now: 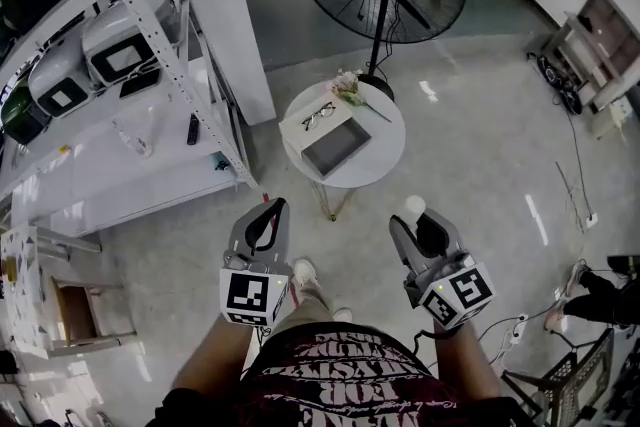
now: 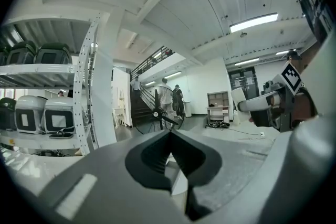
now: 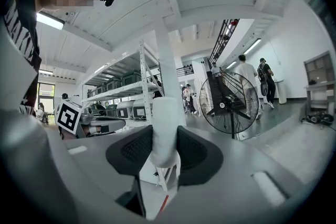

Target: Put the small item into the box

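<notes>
Right tongs (image 3: 166, 150) pinch the small white item (image 3: 167, 113) mid-body; it seems light and smooth. Left tongs (image 2: 169, 157) are pressed together, empty.

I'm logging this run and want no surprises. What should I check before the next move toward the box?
1. White item between the right gripper jaws: ok.
2. Left gripper jaws together, nothing in them: ok.
3. Box on the round table open, inside looks bare: ok.
4. Glasses beside the opening, not in it: ok.
5. Right gripper over the box: not ok, it is short of the table.
6. Grip firm enough: cannot tell.
</notes>
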